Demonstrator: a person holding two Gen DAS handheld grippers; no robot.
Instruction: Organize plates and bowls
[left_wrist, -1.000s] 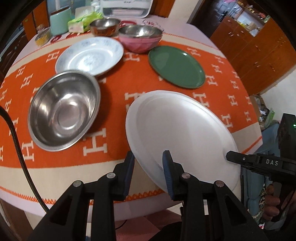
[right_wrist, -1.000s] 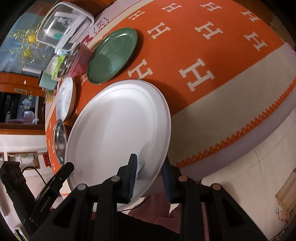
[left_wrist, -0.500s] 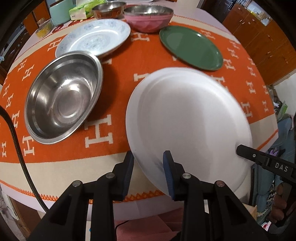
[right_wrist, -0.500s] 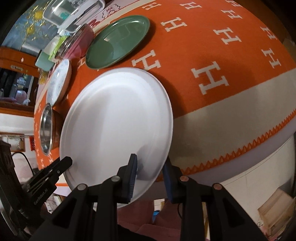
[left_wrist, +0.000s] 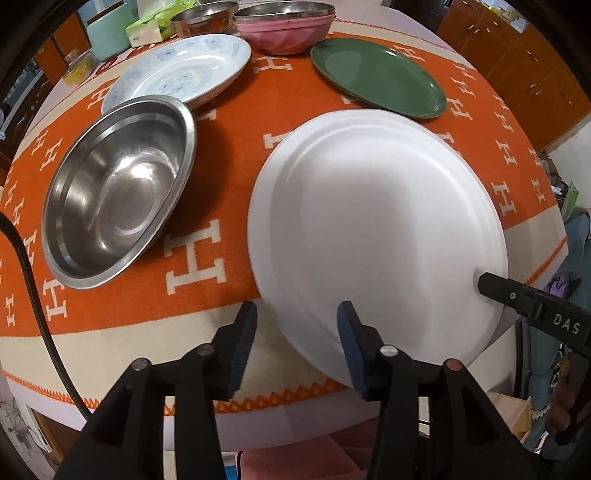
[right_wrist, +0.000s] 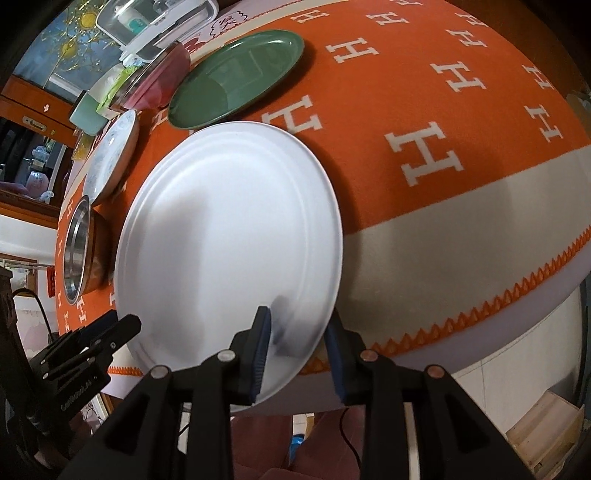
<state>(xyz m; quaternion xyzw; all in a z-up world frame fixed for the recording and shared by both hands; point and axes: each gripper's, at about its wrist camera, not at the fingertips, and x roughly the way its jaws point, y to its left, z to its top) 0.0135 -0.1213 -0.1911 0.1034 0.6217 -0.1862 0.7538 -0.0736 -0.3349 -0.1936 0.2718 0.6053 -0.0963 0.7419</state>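
Note:
A large white plate (left_wrist: 376, 229) hangs tilted over the near edge of the table; it also shows in the right wrist view (right_wrist: 229, 240). My left gripper (left_wrist: 295, 343) is open, its jaws spread on either side of the plate's near-left rim. My right gripper (right_wrist: 299, 343) has its jaws on either side of the plate's rim with a gap showing; its finger (left_wrist: 517, 299) shows at the plate's right rim in the left wrist view. A steel bowl (left_wrist: 118, 184) sits left of the plate. A green plate (left_wrist: 376, 77), a patterned white plate (left_wrist: 177, 70) and a pink bowl (left_wrist: 284, 33) lie farther back.
An orange cloth with white H marks (left_wrist: 207, 254) covers the round table. At the back stand a small steel bowl (left_wrist: 207, 16), a tissue pack (left_wrist: 155, 26), a mint container (left_wrist: 107, 33) and a clear lidded box (right_wrist: 155, 26). Wooden cabinets (left_wrist: 517, 66) stand at right.
My left gripper's jaws have opened off the plate's rim. Both views have moved closer and lower toward the table. The right gripper's jaws have spread wider.

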